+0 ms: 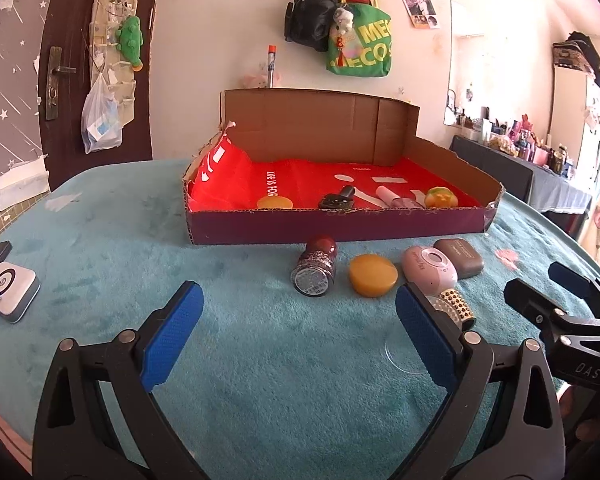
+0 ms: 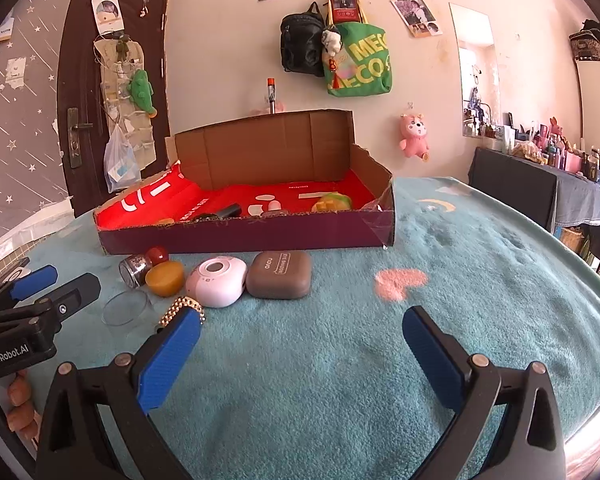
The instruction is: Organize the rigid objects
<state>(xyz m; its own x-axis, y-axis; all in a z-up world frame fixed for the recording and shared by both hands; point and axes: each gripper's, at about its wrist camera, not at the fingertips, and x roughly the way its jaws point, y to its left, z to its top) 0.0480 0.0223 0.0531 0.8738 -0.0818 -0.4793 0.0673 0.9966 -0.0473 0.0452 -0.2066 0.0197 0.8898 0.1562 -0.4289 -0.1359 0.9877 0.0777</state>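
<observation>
Both grippers, left and right, hover with fingers spread and empty, so you're between picks: the yellow disc, ahead of your left fingers, looks next for the box.

Red-capped glitter jar on its side, amber disc, pink device, brown case, row before red-lined box

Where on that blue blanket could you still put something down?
Bare blanket lies right of the brown case, around the pink heart patch. More lies left of the glitter jar, toward the white charger. The row before the cardboard box is crowded.
</observation>
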